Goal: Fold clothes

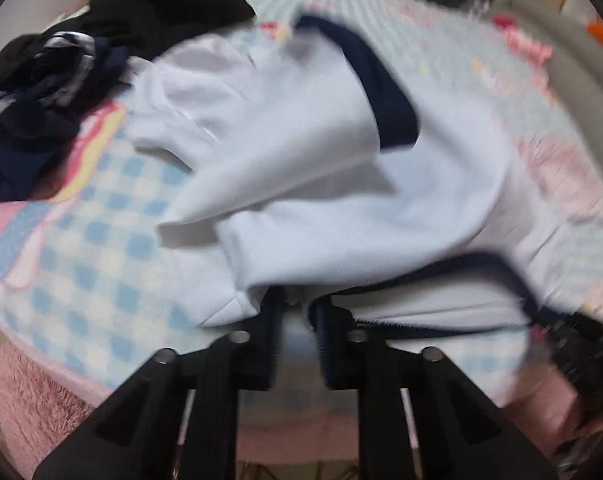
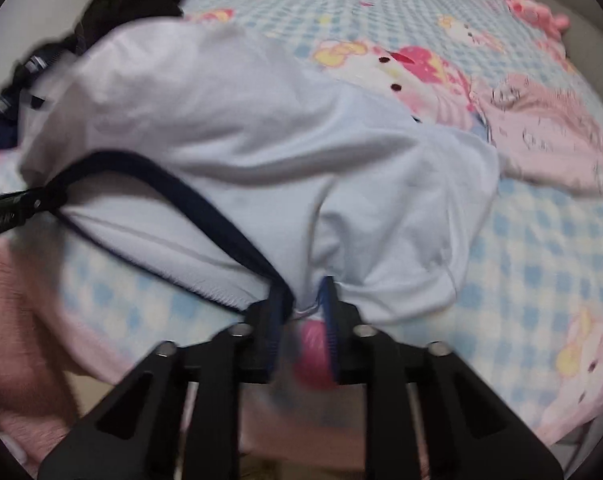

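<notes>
Both claws pinch the white shirt [image 1: 341, 184] at its navy collar [image 2: 189, 200], one at each end, so the neckline stretches between them and the body hangs forward onto the bed [image 2: 541, 240]. The left claw [image 1: 295, 304] is narrow on cloth at its tips; the right claw [image 2: 303, 296] likewise, though blur makes the exact bite uncertain. Dark clothes [image 1: 61, 80] lie heaped far left of the left claw.

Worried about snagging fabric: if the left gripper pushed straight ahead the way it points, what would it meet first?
Most likely the white shirt itself: the left gripper already sits at its near edge beside the navy collar, with bunched cloth directly ahead. Motion blur makes the exact contact unclear.
</notes>
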The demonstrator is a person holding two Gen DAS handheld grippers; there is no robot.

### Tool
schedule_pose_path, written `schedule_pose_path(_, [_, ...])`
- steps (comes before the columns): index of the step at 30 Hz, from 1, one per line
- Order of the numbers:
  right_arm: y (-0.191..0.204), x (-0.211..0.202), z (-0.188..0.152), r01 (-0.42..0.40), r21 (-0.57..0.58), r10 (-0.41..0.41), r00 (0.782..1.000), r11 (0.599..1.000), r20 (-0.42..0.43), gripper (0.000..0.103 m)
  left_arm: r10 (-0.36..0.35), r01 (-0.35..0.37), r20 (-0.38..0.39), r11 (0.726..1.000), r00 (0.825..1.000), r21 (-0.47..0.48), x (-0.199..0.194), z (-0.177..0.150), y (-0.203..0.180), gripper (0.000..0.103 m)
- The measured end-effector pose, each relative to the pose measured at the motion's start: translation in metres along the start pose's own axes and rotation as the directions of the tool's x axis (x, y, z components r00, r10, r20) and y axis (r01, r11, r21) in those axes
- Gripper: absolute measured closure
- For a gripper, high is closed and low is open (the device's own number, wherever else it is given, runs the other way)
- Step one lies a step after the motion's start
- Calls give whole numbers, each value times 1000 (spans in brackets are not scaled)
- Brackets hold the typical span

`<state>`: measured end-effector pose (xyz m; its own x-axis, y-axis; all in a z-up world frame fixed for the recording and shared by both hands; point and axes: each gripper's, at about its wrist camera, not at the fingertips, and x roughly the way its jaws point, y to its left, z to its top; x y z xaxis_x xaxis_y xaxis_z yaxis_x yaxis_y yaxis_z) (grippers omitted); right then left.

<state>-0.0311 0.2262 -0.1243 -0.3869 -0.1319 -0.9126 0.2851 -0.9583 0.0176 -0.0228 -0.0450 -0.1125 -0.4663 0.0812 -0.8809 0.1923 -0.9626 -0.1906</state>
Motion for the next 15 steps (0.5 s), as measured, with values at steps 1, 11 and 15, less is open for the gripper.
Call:
schedule_pose_path(1, [-2, -4, -4, -3, 13, 3, 1000, 1000, 8, 91, -11, 11, 13, 1000, 1000, -8, -8, 0, 1, 91])
schedule_pose_path(11, [-4, -16, -4, -92, 157, 91, 996, 983, 14, 41, 43, -44, 171, 999, 984, 0, -66, 11, -4, 92])
schedule_pose_path(15, [6, 0, -11, -92, 187, 101, 994, 978, -38, 35, 38, -32, 108, 998, 993, -58, -47, -9, 6, 88])
